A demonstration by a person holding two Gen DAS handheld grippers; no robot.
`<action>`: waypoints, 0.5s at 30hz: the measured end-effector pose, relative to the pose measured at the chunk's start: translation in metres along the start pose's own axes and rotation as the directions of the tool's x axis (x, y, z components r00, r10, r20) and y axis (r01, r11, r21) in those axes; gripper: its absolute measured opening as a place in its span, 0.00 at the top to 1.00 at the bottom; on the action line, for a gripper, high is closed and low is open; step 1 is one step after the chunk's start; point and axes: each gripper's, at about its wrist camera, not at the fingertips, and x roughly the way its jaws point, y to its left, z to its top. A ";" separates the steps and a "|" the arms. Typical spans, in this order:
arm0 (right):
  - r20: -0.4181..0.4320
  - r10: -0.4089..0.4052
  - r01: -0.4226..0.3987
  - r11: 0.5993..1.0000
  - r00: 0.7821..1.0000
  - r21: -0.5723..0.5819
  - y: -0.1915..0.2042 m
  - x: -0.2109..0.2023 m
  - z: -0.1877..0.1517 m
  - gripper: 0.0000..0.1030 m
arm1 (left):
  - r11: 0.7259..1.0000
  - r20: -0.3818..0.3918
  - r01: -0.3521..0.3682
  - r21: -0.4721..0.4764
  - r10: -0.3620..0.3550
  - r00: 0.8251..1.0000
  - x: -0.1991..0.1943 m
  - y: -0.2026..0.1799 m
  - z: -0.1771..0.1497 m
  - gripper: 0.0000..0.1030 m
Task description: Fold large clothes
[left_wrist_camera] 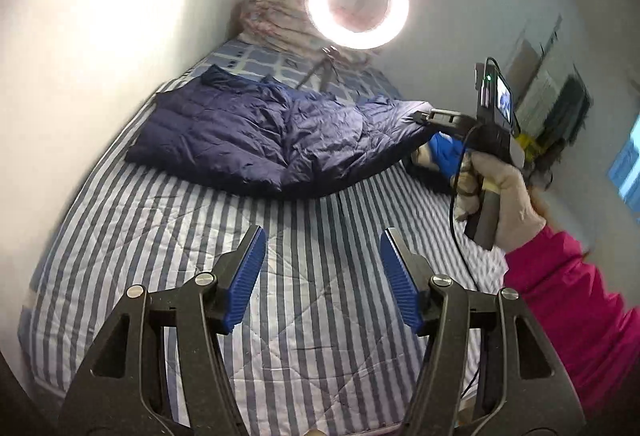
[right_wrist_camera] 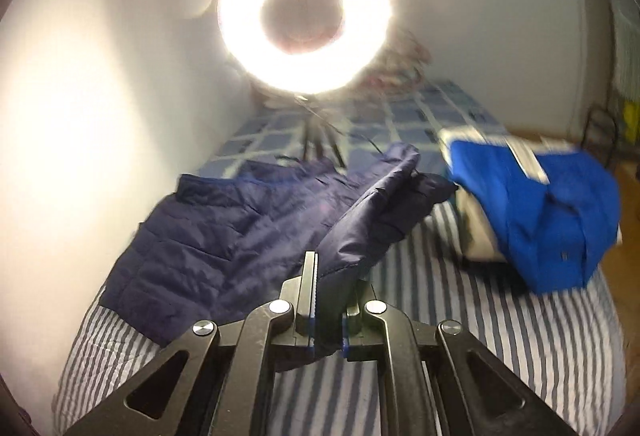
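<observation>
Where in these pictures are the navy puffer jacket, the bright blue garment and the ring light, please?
navy puffer jacket [left_wrist_camera: 224, 140]: left wrist view, on its quilted body.
bright blue garment [right_wrist_camera: 532, 212]: right wrist view, on its top fold.
ring light [left_wrist_camera: 357, 36]: left wrist view, on the lit ring's lower edge.

One navy puffer jacket [left_wrist_camera: 248, 140]; one bright blue garment [right_wrist_camera: 552, 212]; two grippers, left [left_wrist_camera: 323, 236] and right [right_wrist_camera: 332, 276]; one ring light [left_wrist_camera: 357, 3]; one striped bed [left_wrist_camera: 304, 300]; one gloved hand [left_wrist_camera: 504, 204].
</observation>
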 end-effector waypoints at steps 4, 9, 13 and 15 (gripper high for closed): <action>0.039 0.024 -0.020 0.995 0.999 -0.099 0.044 0.002 0.015 0.94 | 1.000 0.029 -0.013 -0.008 0.013 0.999 -0.012 0.005 -0.002 0.40; 0.056 0.077 -0.064 0.976 0.995 -0.209 0.105 0.015 0.023 0.94 | 0.999 0.011 0.014 -0.049 -0.014 1.000 -0.016 0.013 -0.008 0.40; 0.031 0.144 -0.128 0.944 0.989 -0.304 0.161 0.034 0.020 0.94 | 0.997 0.042 0.006 -0.071 -0.003 0.999 -0.027 0.021 -0.007 0.40; 0.006 0.181 -0.168 0.925 0.984 -0.340 0.190 0.048 0.016 0.94 | 0.997 0.051 -0.001 -0.083 0.006 0.999 -0.030 0.026 -0.006 0.40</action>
